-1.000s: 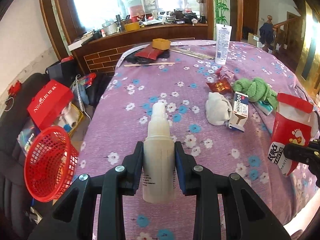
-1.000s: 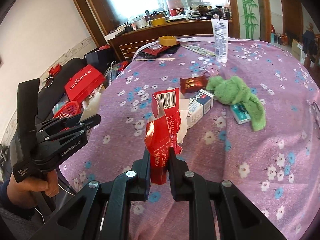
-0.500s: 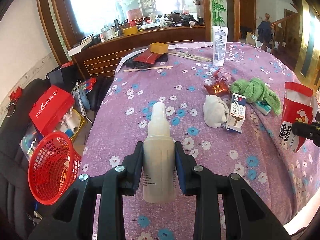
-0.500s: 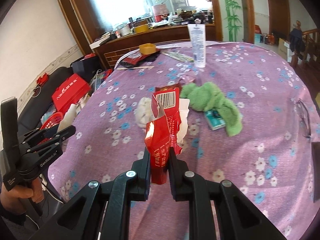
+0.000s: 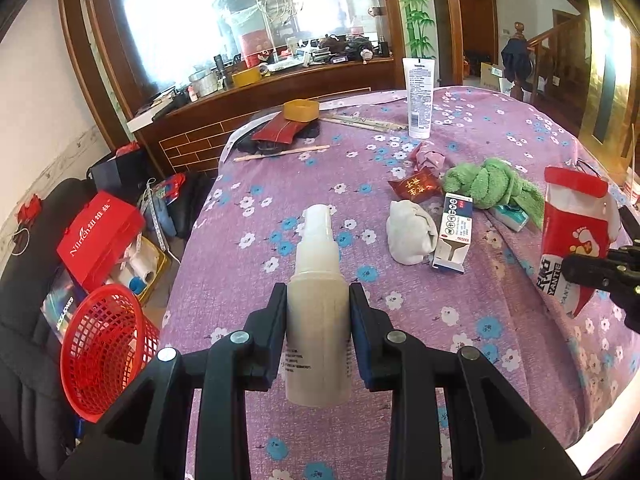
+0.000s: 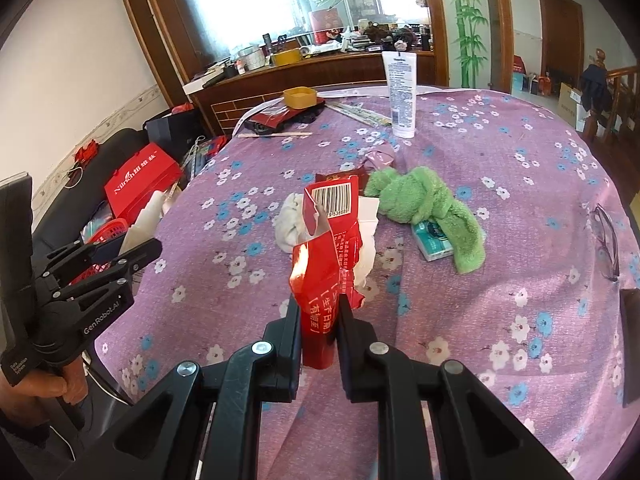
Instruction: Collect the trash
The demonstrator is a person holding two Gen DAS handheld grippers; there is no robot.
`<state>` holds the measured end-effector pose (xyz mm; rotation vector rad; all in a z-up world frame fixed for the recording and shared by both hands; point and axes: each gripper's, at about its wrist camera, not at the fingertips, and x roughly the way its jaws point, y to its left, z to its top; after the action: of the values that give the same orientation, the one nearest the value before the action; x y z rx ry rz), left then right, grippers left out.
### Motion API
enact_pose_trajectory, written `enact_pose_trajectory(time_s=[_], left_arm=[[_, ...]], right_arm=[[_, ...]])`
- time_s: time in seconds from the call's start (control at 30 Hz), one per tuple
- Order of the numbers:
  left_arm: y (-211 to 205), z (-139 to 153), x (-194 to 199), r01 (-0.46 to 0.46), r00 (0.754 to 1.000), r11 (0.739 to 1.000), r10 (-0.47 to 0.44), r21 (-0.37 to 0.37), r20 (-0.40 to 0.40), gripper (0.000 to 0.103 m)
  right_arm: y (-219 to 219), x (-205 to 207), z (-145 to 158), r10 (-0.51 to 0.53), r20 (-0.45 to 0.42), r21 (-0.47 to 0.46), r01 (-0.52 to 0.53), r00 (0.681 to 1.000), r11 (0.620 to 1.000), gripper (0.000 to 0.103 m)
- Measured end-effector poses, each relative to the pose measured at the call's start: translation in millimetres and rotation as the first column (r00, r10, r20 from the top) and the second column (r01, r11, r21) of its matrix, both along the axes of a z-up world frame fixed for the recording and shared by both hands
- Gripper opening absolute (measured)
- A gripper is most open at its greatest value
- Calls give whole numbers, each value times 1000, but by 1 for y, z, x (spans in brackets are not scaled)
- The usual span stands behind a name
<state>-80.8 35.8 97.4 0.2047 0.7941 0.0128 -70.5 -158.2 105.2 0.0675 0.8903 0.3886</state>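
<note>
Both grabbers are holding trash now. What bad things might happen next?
1. The left gripper squeezes a smooth white spray bottle only at its sides; it might slip out before reaching the red basket on the floor beside the table.
2. The right gripper pinches a torn red packet by its bottom end; the top could flop or tear further.
3. The basket looks tilted, so a dropped bottle might miss or tip it.

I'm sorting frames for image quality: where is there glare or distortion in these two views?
Left wrist view: the window is blown out white, the table edge bows from fisheye bending, and the spray bottle is sharp. Right wrist view: the same window is overexposed, and a bright glint sits on the red packet.
</note>
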Motion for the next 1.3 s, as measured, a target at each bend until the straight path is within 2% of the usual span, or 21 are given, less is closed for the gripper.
enact_pose_trajectory(time_s=[0.87, 1.3], left_arm=[[14, -8, 6, -26, 999, 1000, 26, -16, -37, 29], [40, -7, 0, -84, 996, 995, 82, -48, -38, 29]], right_arm=[[18, 5, -8, 51, -42, 17, -50, 998, 999, 17], [45, 7, -7, 113, -50, 6, -113, 992, 994, 17]])
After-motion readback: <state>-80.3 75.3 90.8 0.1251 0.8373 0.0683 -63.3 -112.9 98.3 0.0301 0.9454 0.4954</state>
